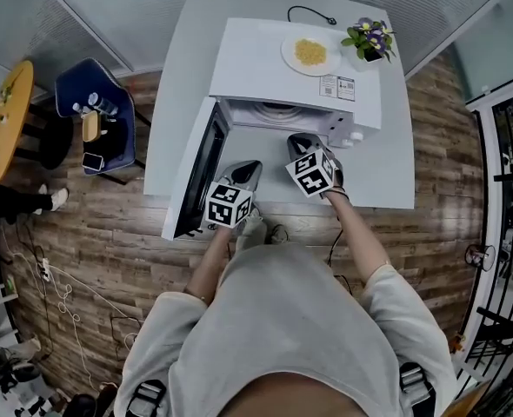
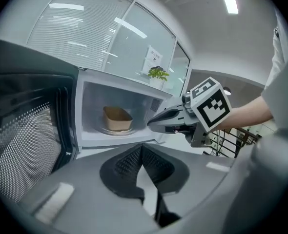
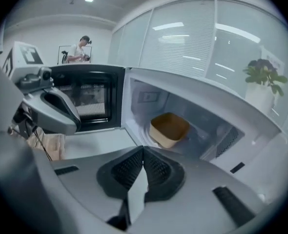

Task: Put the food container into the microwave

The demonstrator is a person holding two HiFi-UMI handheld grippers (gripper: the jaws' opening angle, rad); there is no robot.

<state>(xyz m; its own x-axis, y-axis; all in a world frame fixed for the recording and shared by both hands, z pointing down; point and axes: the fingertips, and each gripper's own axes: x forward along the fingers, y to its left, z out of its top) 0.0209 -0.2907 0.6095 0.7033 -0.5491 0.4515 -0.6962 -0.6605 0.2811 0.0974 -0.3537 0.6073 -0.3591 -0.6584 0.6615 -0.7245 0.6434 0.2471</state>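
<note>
Indoors, white table (image 1: pixel 389 168) bearing microwave (image 1: pixel 249 69) stands on plank floor (image 1: pixel 109 233)

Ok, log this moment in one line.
food container: inside microwave | door: open | left gripper: jaws shut, empty | right gripper: jaws shut, empty

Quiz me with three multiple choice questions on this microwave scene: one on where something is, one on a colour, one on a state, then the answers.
1. Where is the food container in relation to the microwave?
A. On top of it
B. Inside it
C. Under it

2. What colour is the food on the plate on top of the microwave?
A. Yellow
B. Red
C. Green

3. How is the microwave door?
A. Shut
B. Taken off
C. Open

Answers:
1 B: both gripper views show it sitting in the cavity.
2 A: the head view shows a yellow heap on the white plate.
3 C: the door is swung out to the side, still attached.
</note>
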